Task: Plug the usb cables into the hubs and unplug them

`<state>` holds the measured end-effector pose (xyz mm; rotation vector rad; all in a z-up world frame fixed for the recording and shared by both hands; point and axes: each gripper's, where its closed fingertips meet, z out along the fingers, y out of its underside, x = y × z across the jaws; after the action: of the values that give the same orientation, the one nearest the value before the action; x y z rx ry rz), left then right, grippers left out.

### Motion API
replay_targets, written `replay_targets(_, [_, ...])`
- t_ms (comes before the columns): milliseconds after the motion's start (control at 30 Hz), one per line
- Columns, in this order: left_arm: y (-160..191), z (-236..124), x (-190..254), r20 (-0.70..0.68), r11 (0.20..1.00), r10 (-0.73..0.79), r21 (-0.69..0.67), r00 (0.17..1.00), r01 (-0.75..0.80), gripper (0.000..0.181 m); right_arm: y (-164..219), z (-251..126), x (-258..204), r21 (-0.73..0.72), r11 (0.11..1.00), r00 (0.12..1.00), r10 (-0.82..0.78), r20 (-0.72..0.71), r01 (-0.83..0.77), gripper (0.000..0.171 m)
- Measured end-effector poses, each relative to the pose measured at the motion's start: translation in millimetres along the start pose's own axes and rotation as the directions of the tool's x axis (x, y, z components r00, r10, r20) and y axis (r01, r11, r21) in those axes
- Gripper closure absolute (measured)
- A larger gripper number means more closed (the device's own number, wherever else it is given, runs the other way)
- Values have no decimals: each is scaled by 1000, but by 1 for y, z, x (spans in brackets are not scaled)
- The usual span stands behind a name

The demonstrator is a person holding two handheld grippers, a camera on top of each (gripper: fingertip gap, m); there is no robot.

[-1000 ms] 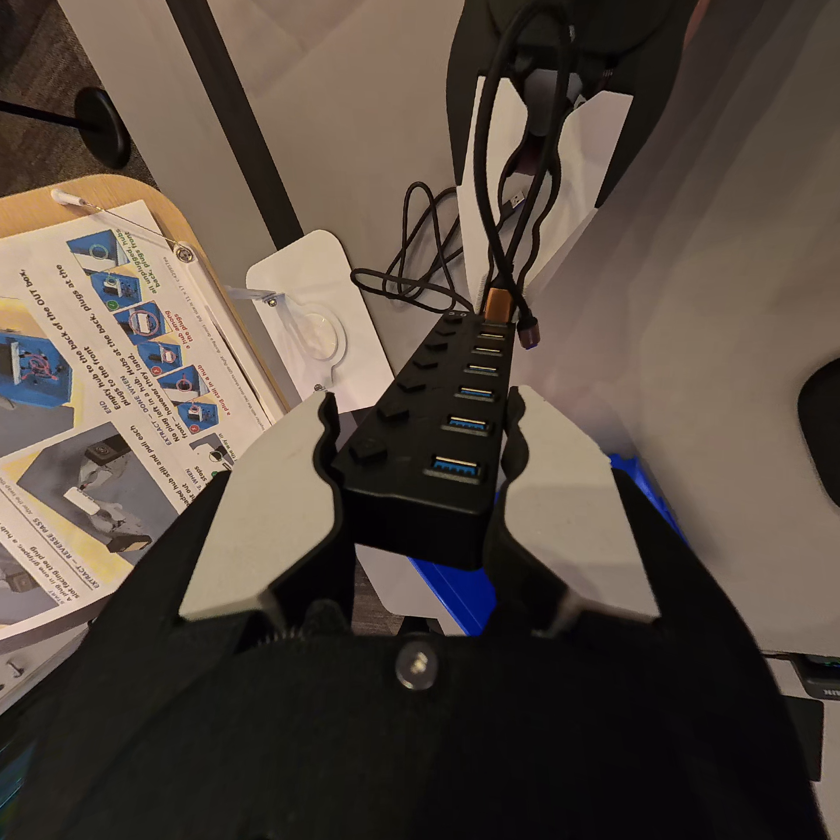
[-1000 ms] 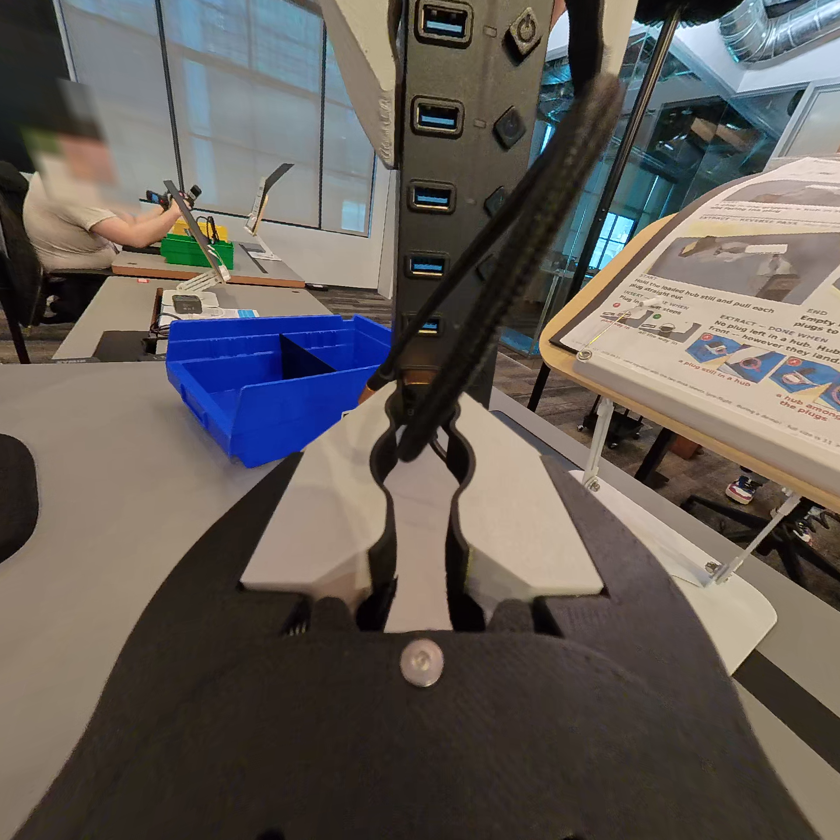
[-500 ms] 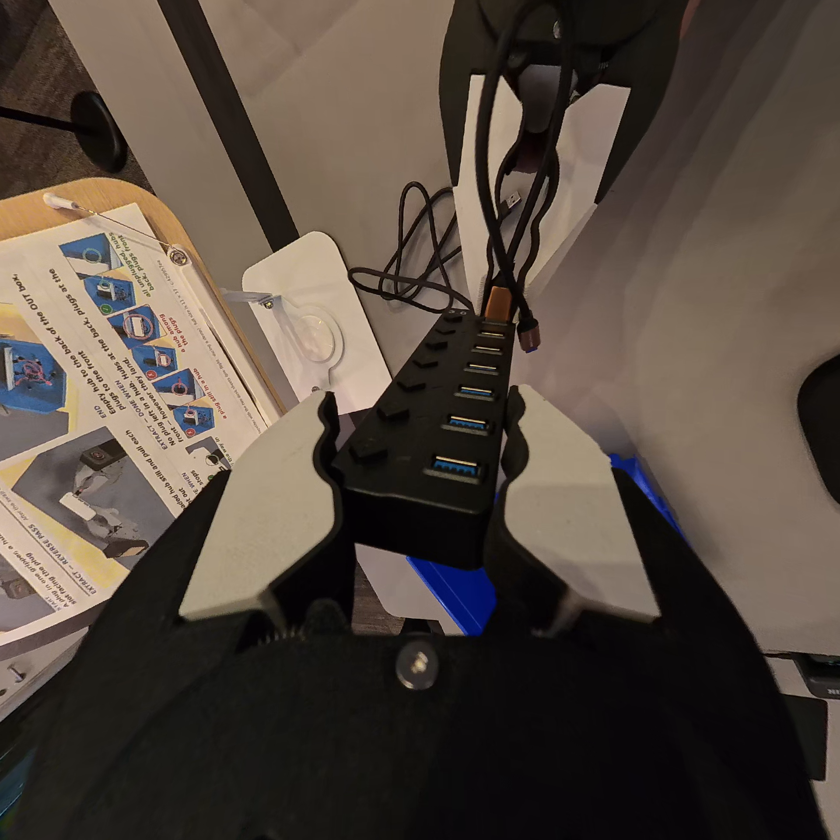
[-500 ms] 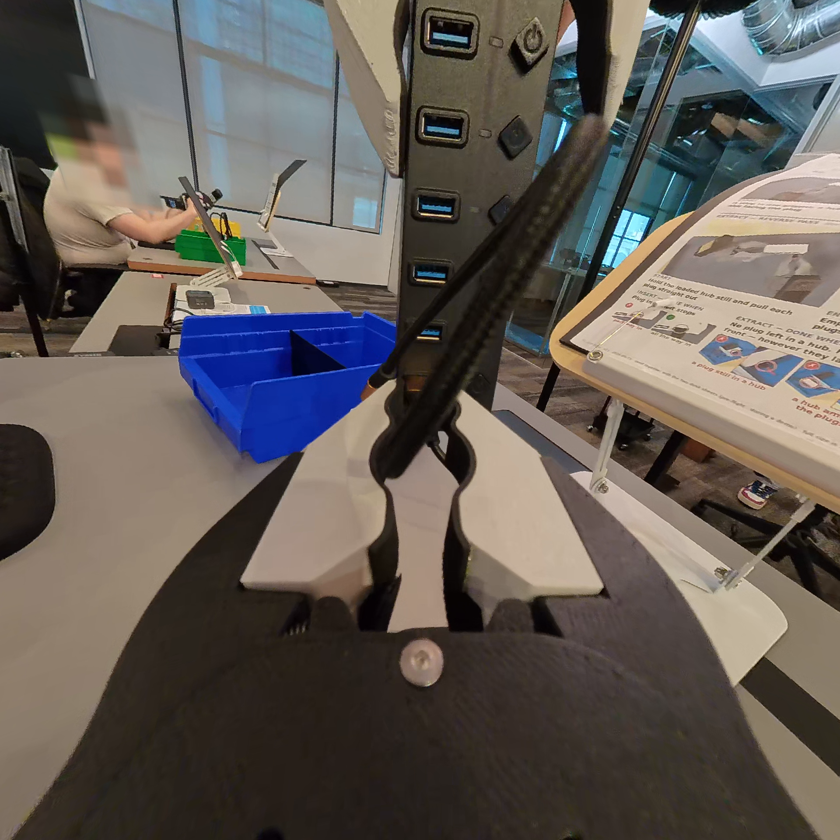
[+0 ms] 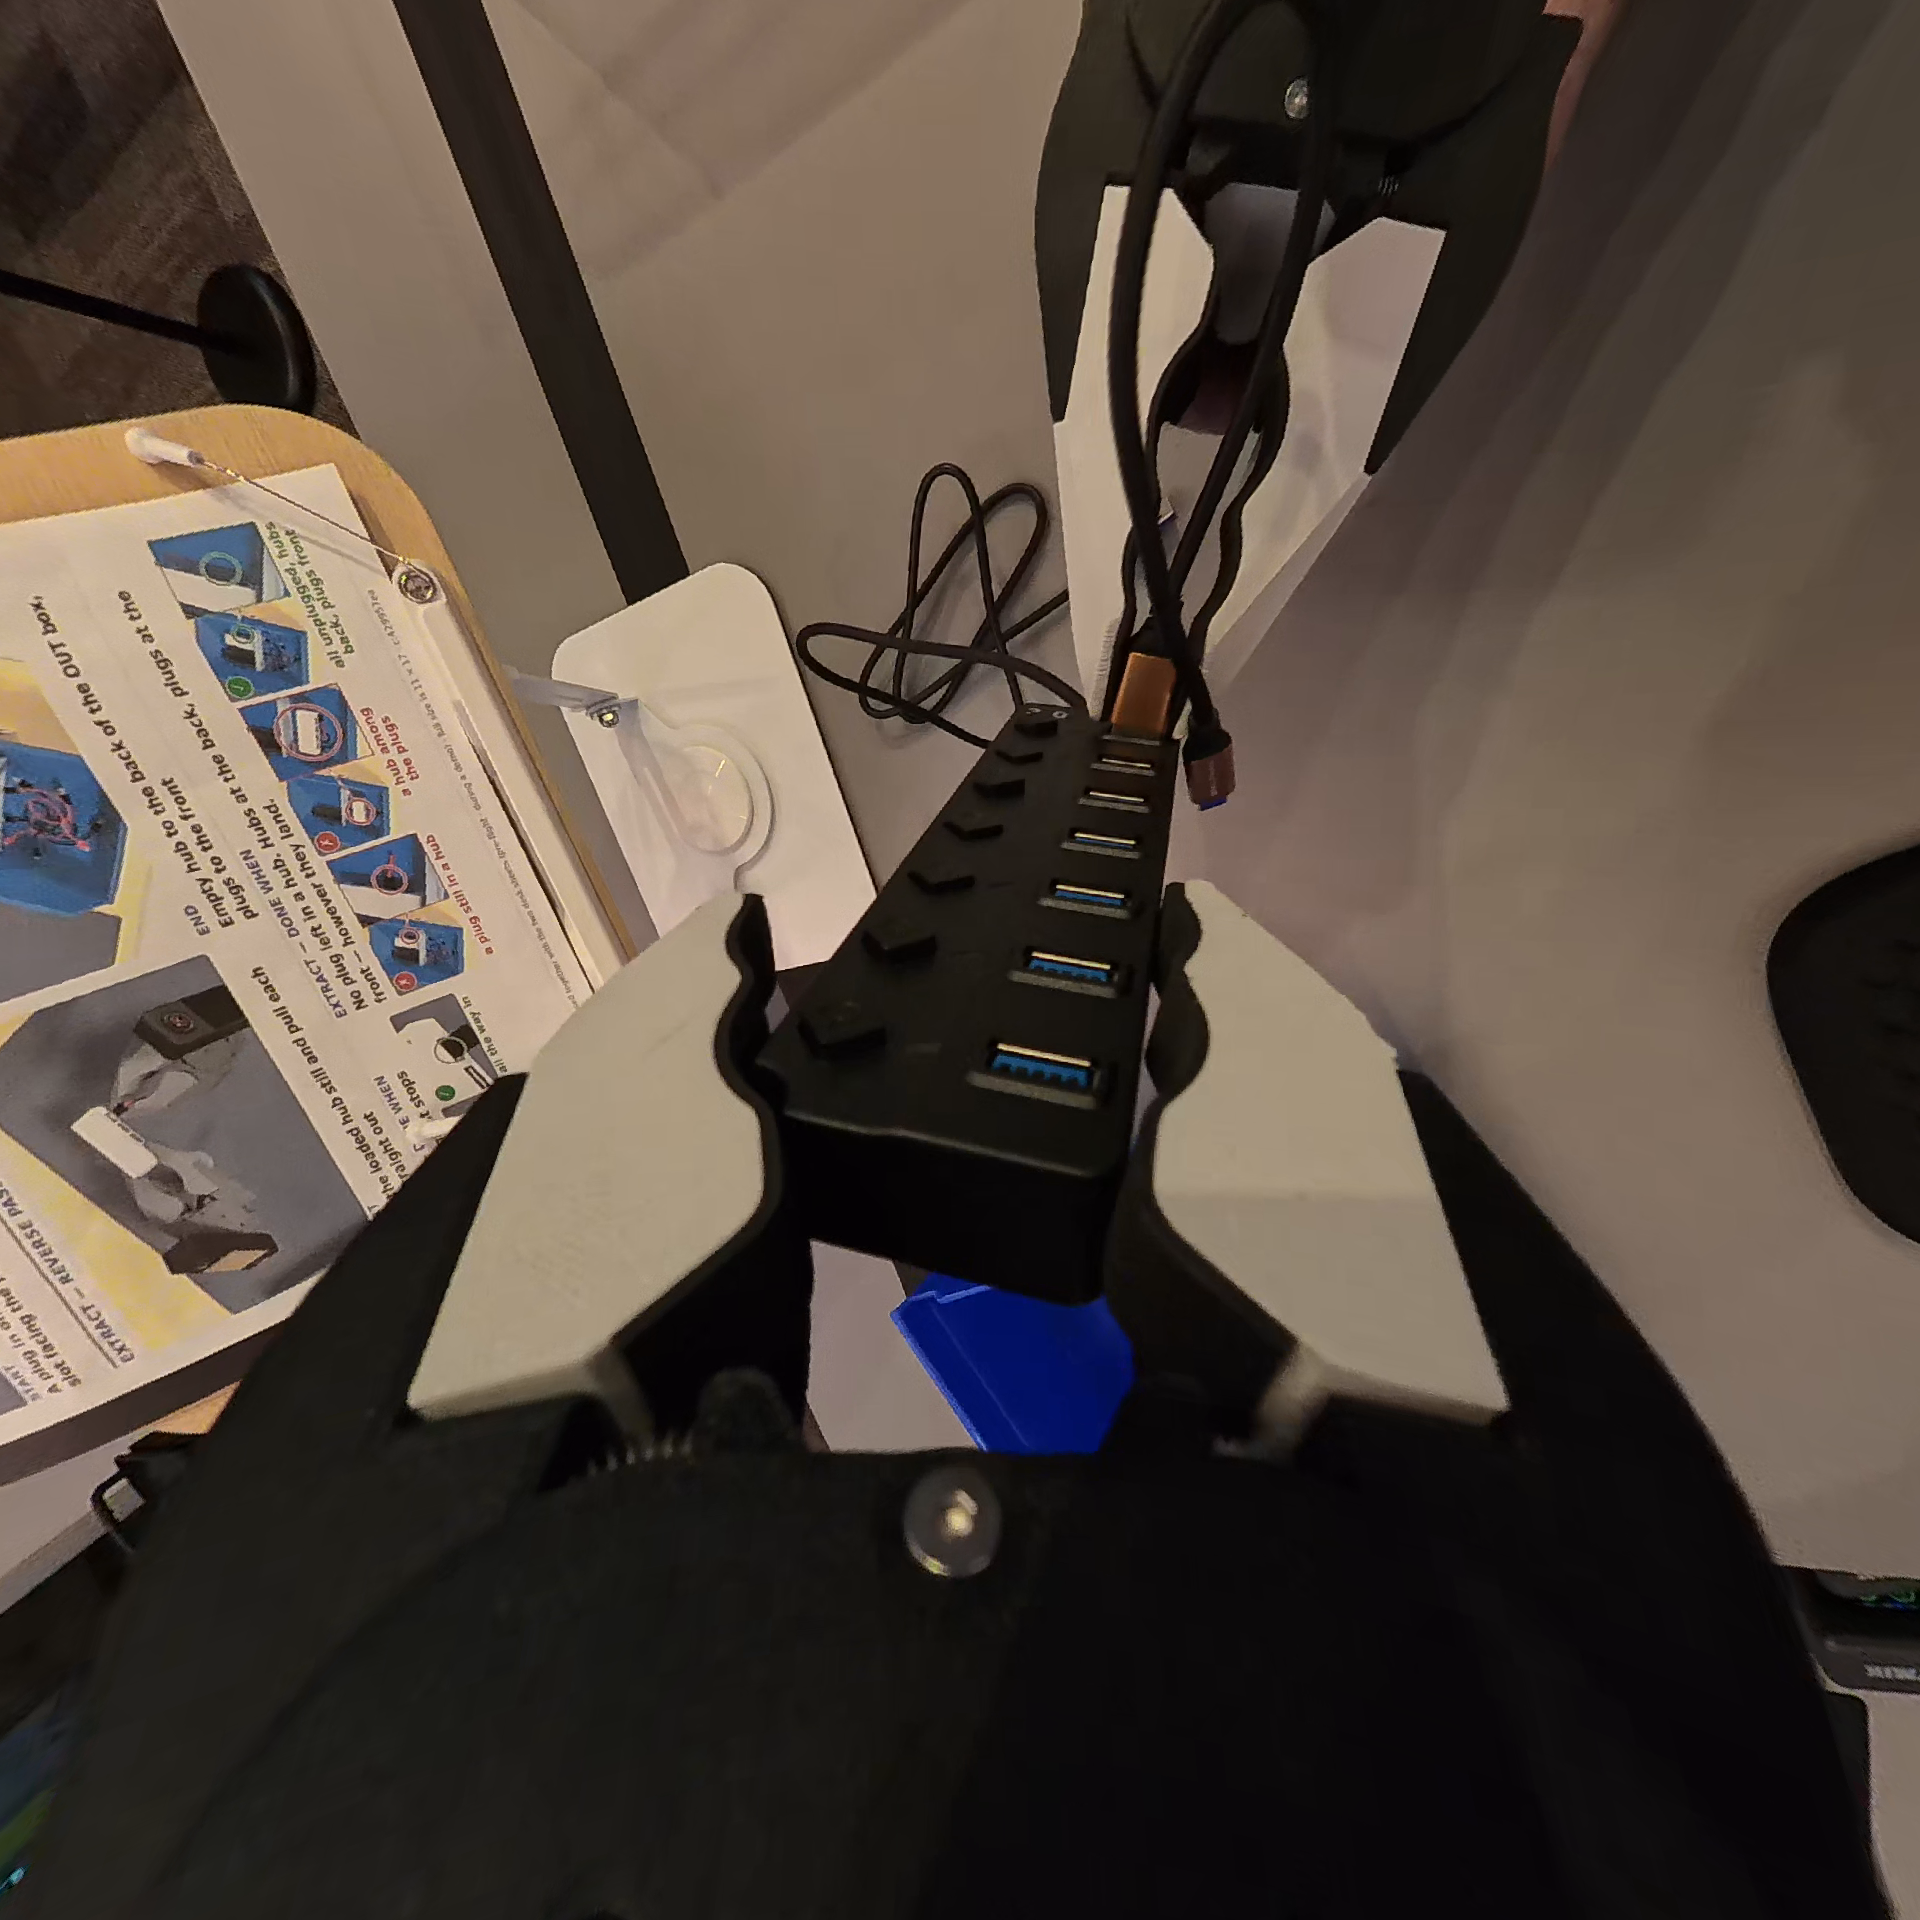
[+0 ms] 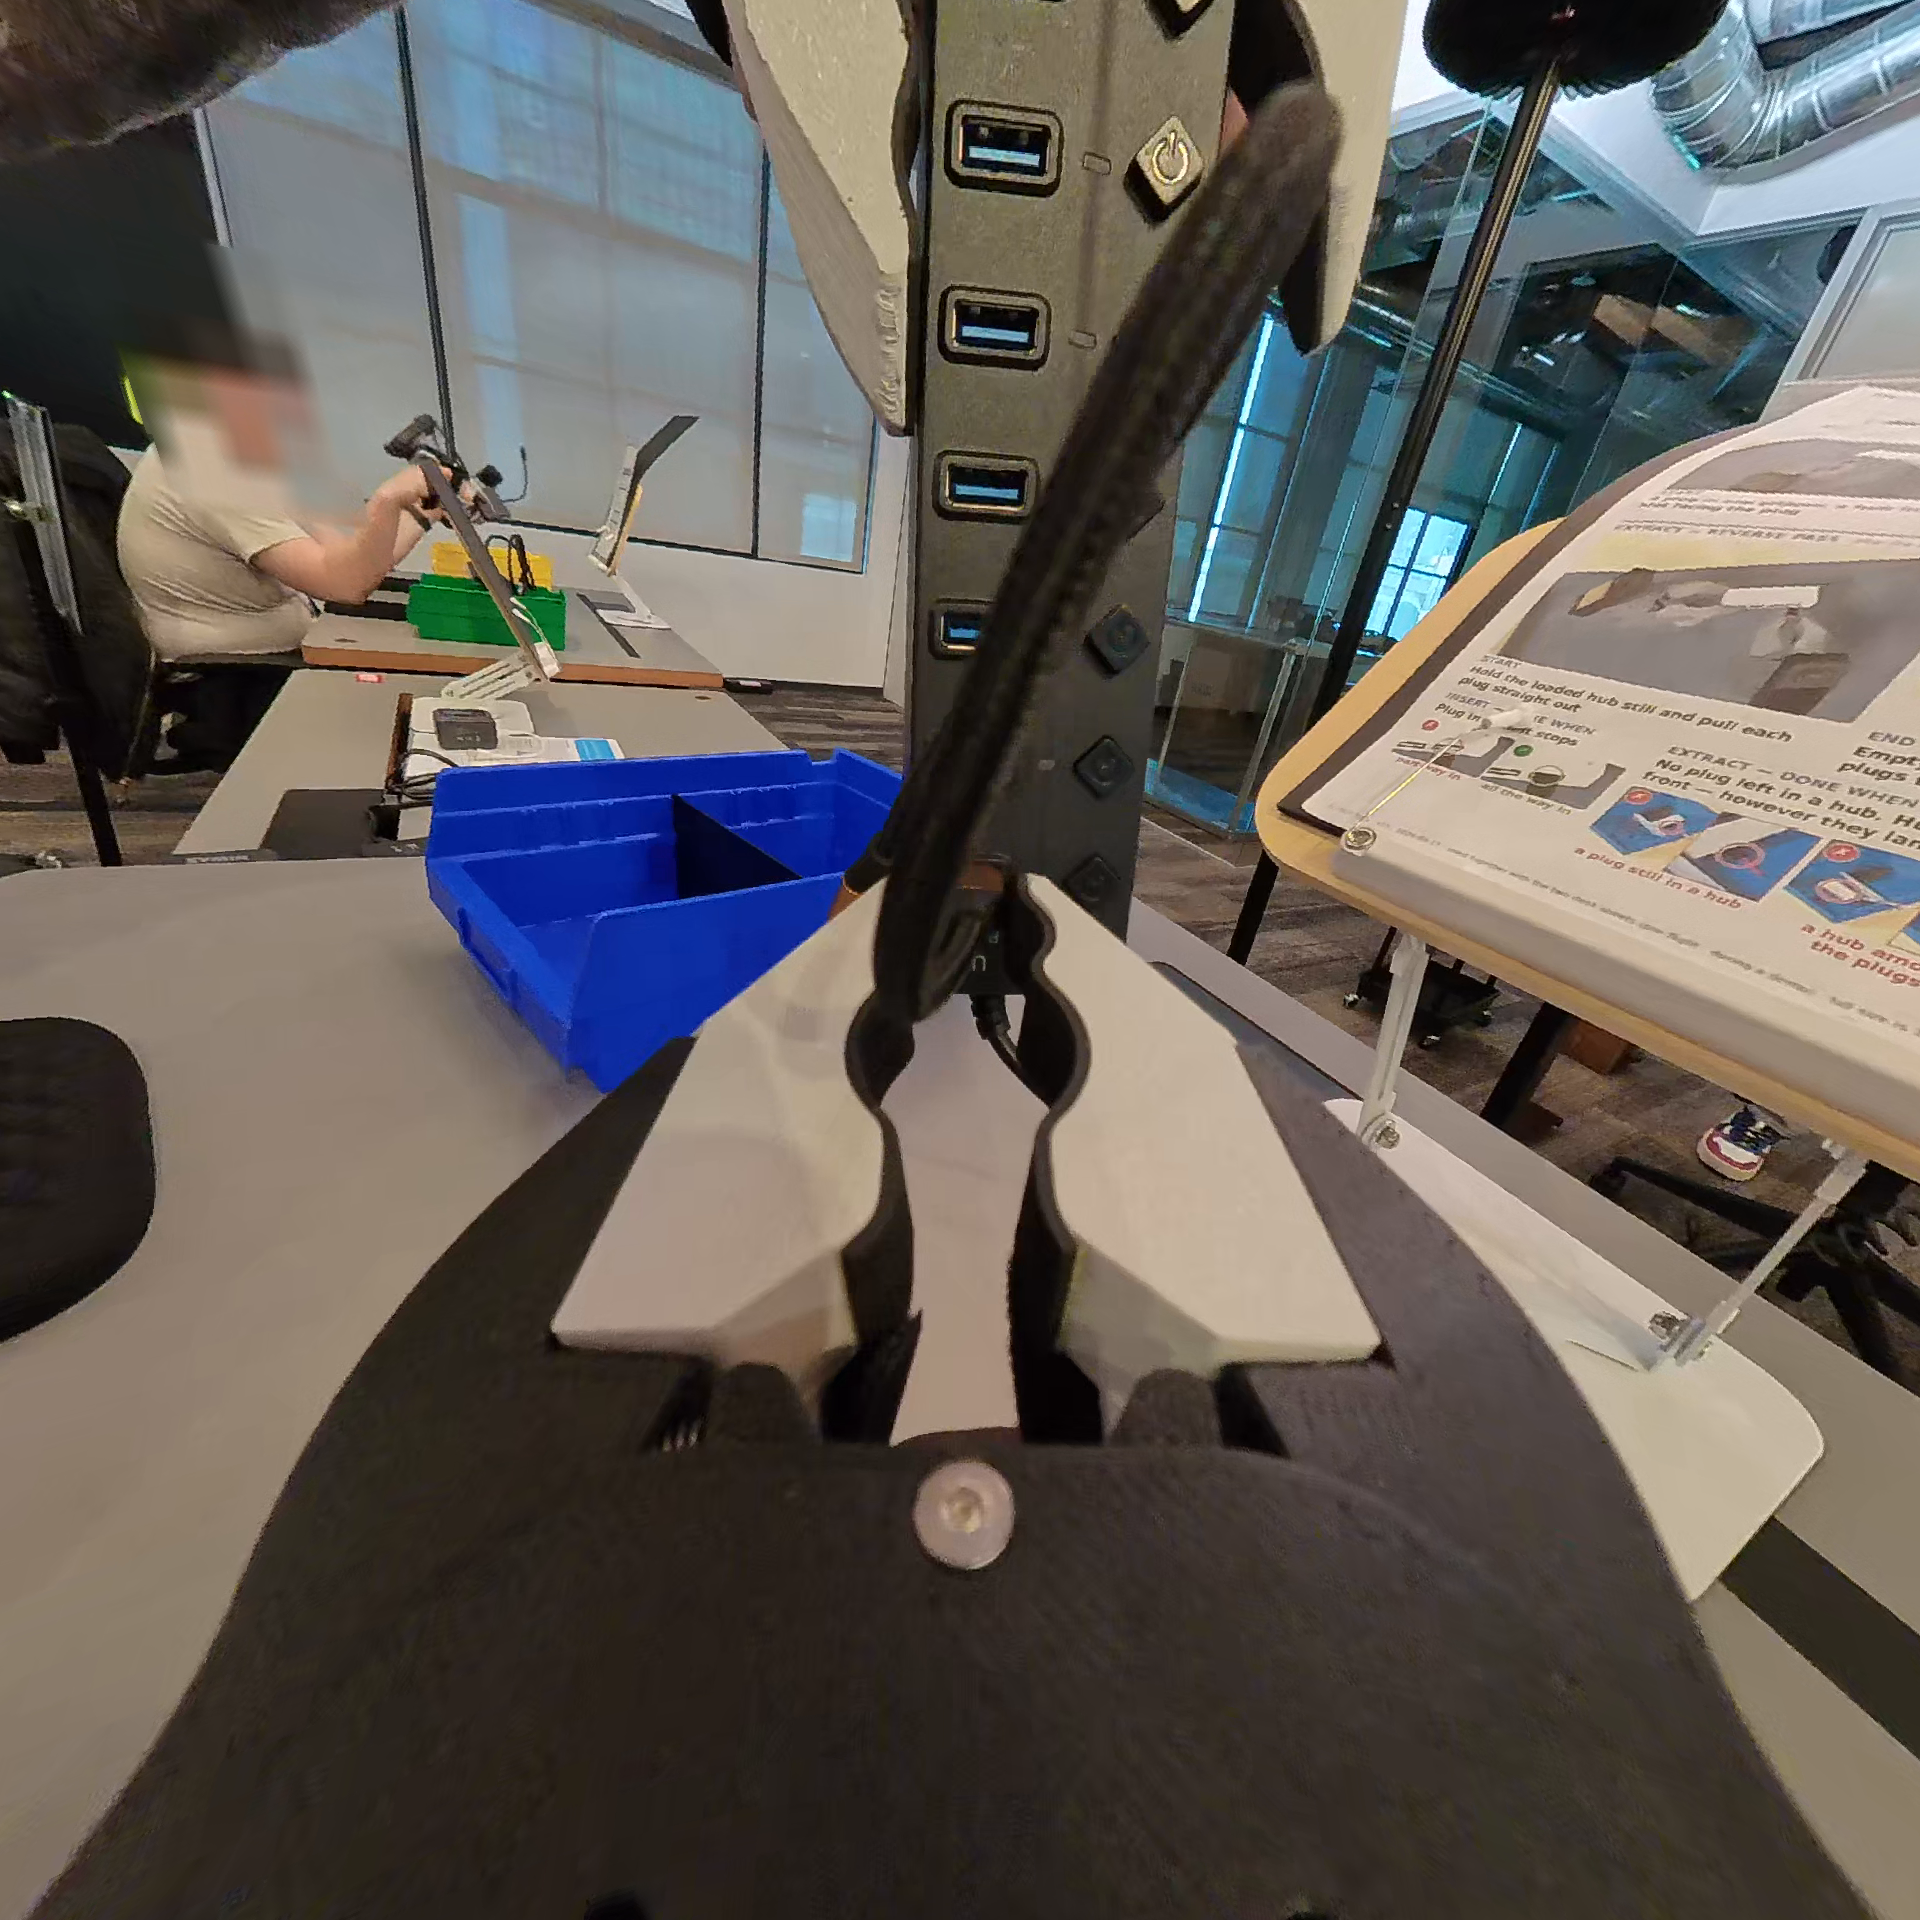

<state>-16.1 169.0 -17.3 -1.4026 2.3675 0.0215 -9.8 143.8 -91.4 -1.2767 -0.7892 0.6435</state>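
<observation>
Left gripper clamped on black hub, held up over grey desk. Right gripper pinching black cable just behind orange plug seated in end port. Blue bin nearby.

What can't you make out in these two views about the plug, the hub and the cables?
- Right wrist view: the plug sits behind the braided cable and the right gripper, so its seating is unclear.
- Right wrist view: the hub runs off the top edge.
- Left wrist view: the cable ends are lost behind the right gripper.
</observation>
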Motion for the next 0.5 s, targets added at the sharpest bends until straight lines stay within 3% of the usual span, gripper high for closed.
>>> replay_targets(500, [-4, -2, 2, -5, 999, 13, -33, 1000, -13, 110, -2, 0, -2, 25, 1000, 1000, -5, 29, 4, 158])
